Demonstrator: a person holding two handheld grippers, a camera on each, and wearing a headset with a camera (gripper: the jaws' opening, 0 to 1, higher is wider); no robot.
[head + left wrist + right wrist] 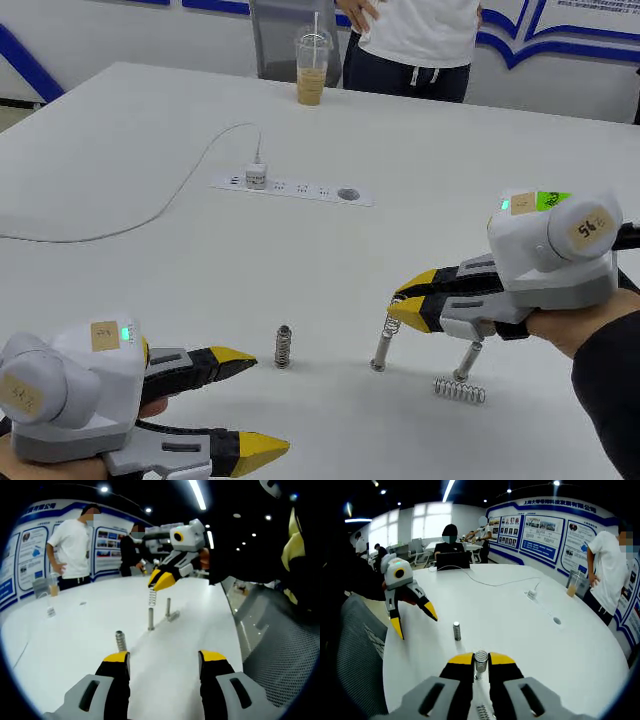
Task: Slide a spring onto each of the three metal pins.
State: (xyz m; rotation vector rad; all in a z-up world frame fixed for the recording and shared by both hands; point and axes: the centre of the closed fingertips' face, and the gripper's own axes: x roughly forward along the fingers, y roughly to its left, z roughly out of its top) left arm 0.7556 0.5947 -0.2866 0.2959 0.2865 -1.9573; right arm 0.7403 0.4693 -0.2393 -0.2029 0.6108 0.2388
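Right tongs (481,657) nip the light, easily squashed spring (480,666) by its top coils over a pin (382,352); left tongs (165,656) gape, empty

The table (150,150) is smooth matt white, the cup (312,68) at twelve o'clock clear plastic. The pins (381,352) are dull grey metal; the spring (480,662) in the right gripper (481,657) is bright wire.
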